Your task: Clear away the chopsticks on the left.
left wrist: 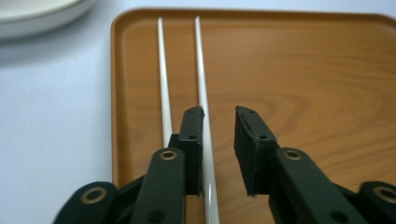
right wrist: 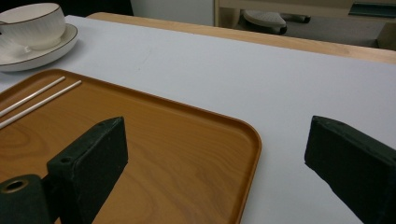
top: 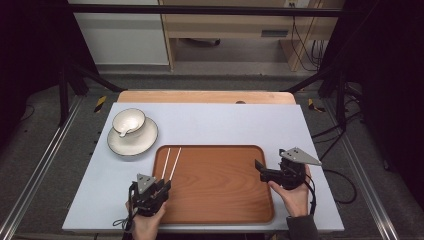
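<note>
Left claw (left wrist: 218, 112) stands apart over my chopsticks (left wrist: 201, 70) on the tray (left wrist: 303, 70), so I'd back straight off without nudging them

The high view is soft and rather low in detail, with the table (top: 210, 125) evenly and brightly lit from above while the room at both sides falls into near black. Shadows on the white surface are faint and short. The wooden tray (top: 220, 185) shows a mild sheen, no hard glare. In the left gripper view the black jaws up close are blurred, the chopsticks (left wrist: 163, 79) sharper farther off, and one stick glints near the bottom edge. The right gripper view renders its near jaws soft and grainy, the background slightly hazy.
</note>
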`<act>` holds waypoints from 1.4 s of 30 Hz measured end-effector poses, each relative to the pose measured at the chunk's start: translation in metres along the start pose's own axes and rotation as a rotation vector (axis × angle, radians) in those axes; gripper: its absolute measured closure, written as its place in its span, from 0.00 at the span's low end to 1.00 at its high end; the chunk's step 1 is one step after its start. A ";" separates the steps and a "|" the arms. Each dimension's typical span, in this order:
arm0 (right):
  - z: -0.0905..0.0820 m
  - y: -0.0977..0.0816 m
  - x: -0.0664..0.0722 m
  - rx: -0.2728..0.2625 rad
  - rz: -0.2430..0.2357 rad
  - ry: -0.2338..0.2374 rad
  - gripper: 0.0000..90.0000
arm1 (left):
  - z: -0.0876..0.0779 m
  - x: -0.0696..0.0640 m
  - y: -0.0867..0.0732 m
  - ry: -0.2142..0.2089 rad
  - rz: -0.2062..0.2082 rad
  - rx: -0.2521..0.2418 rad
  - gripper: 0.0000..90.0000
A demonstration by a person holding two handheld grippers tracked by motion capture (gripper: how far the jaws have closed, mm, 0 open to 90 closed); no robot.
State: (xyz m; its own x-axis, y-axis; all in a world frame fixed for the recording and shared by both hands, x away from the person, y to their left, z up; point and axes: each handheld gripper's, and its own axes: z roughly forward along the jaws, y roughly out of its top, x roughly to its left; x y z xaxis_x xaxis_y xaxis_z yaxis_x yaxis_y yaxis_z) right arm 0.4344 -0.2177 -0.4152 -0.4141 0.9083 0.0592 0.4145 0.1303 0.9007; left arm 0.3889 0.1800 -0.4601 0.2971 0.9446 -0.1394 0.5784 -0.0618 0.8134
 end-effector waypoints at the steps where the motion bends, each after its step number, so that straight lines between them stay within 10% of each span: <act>1: 0.000 0.000 0.000 -0.001 0.001 -0.001 0.07 | -0.001 0.002 0.003 -0.006 0.007 -0.002 0.77; 14: -0.004 0.001 -0.003 -0.013 0.006 -0.005 0.06 | -0.022 0.032 0.058 -0.077 0.151 -0.081 0.50; 21: -0.004 0.000 -0.006 -0.011 0.012 -0.012 0.06 | -0.030 0.050 0.064 -0.101 0.228 -0.110 0.41; 42: 0.000 -0.008 -0.015 0.035 0.031 -0.041 0.06 | -0.026 0.120 0.027 -0.099 0.180 -0.068 0.28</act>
